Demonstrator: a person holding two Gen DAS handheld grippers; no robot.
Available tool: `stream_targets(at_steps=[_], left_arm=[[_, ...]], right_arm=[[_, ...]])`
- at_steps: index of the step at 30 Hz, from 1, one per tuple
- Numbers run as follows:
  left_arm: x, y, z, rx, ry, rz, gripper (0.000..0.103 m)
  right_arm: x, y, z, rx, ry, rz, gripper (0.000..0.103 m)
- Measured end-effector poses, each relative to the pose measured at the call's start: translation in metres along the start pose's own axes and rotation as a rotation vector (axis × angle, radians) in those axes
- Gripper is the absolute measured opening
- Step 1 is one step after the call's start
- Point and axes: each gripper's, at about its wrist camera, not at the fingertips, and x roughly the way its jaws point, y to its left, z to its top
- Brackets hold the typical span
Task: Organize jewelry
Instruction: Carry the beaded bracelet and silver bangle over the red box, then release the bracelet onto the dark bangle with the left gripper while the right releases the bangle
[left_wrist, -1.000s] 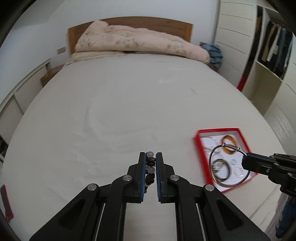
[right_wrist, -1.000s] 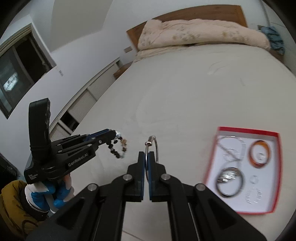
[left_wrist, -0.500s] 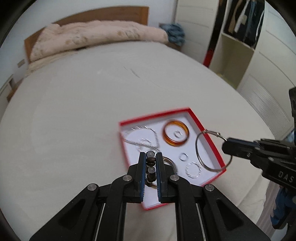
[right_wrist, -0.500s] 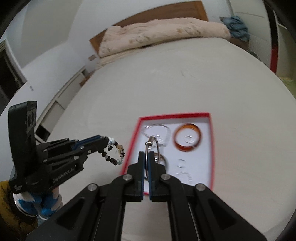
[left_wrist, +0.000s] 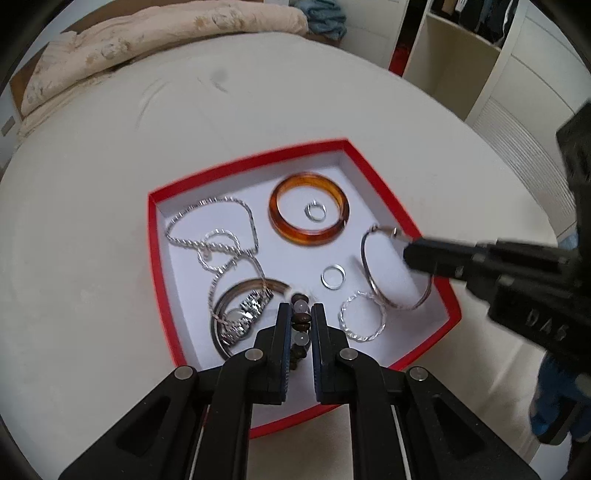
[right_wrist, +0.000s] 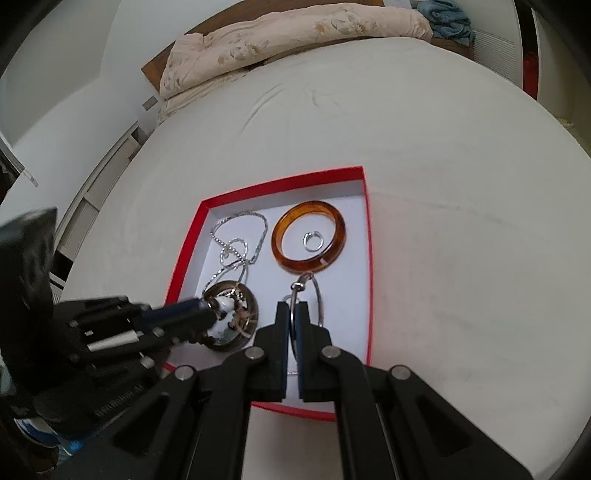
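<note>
Left wrist view: both grippers now hover over the red-rimmed white jewelry tray (left_wrist: 157, 258), having swung in from bare bed, left gripper (left_wrist: 298, 317) clamped on the brown-and-white bead bracelet (left_wrist: 300, 317), right gripper (right_wrist: 293, 314) clamped on the large silver hoop (left_wrist: 397, 275), so drop-off looks next.

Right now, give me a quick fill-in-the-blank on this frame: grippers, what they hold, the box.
1. The left gripper is shut on a ____ bracelet.
2. The right gripper pinches a silver ____ earring.
3. Both grippers hover over the white-lined box with a ____ rim.
4. A small silver ring lies inside the ____ bangle.

Missing words: beaded; hoop; red; amber
</note>
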Motion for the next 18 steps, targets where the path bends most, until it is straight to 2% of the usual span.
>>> stream_targets(at_steps=[10,12,14,16,18], left_arm=[[0.014,0.002,-0.014,-0.03,0.047,-0.019,0.01],[0.011,0.002,-0.015,-0.033,0.044,-0.023,0.011],[0.009,0.002,-0.017,-0.038,0.044,-0.033,0.015],[0.006,0.003,-0.019,-0.044,0.043,-0.041,0.03],[0.002,0.003,-0.021,-0.046,0.037,-0.04,0.036]], right_arm=[[0.005,-0.02,-0.007,0.027,0.027,-0.051,0.003],[0.006,-0.021,-0.01,0.038,0.034,-0.045,0.007],[0.006,-0.02,-0.013,0.039,0.036,-0.05,0.007],[0.005,-0.018,-0.015,0.04,0.041,-0.057,0.007],[0.004,-0.017,-0.017,0.038,0.045,-0.07,0.007]])
